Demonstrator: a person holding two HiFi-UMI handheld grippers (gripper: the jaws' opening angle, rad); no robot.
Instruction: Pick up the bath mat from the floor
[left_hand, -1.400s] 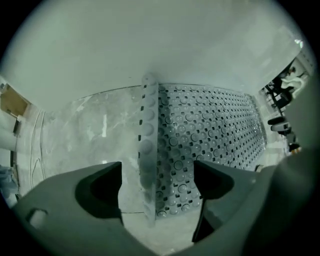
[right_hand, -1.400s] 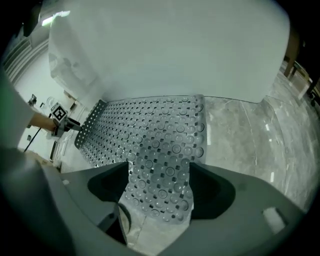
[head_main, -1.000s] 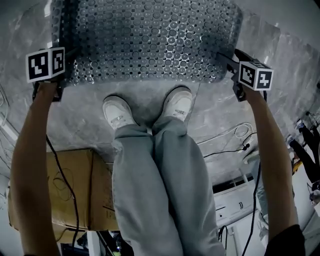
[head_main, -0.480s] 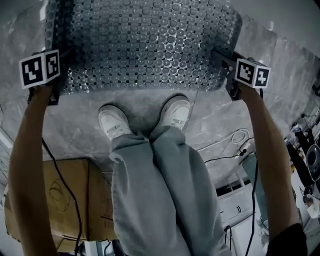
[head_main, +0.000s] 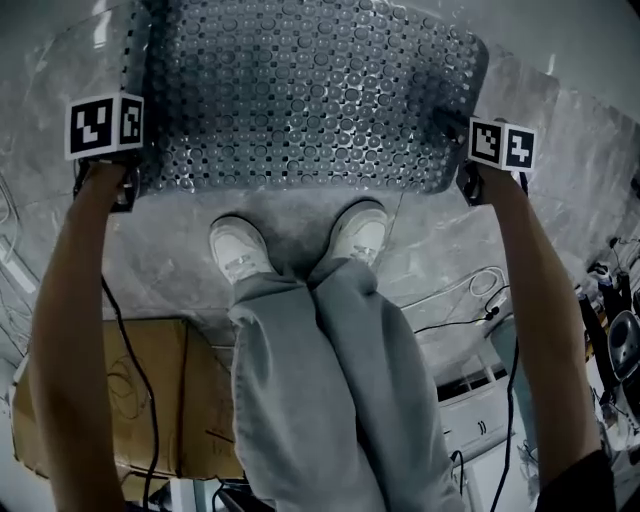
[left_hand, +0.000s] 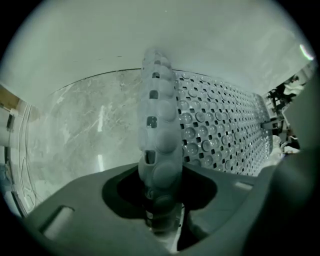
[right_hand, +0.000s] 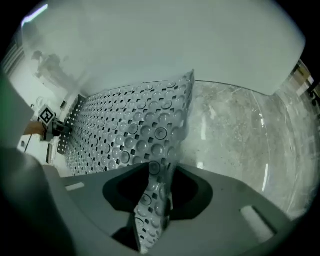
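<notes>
1. On the grey marble-look floor (head_main: 300, 222), just ahead of the person's white sneakers (head_main: 238, 248), lies the bath mat (head_main: 300, 90). It is translucent, studded with round bubbles and small square holes.
2. Left gripper (left_hand: 161, 207): jaws have just been closing and now pinch the mat's left edge. That edge stands up as a fold between them.
3. Right gripper (right_hand: 155, 197): jaws have just been closing too and are clamped on the mat's right edge, which rises, crumpled, from between them.
4. Both grippers point steeply down, one at each near corner of the mat. Marker cubes (head_main: 105, 125) face up.
5. The mat's middle lies flat on the floor between the grippers.
6. Cardboard box (head_main: 150, 390) sits beside the person's left leg. Cables (head_main: 470, 285) trail on the floor at the person's right.
</notes>
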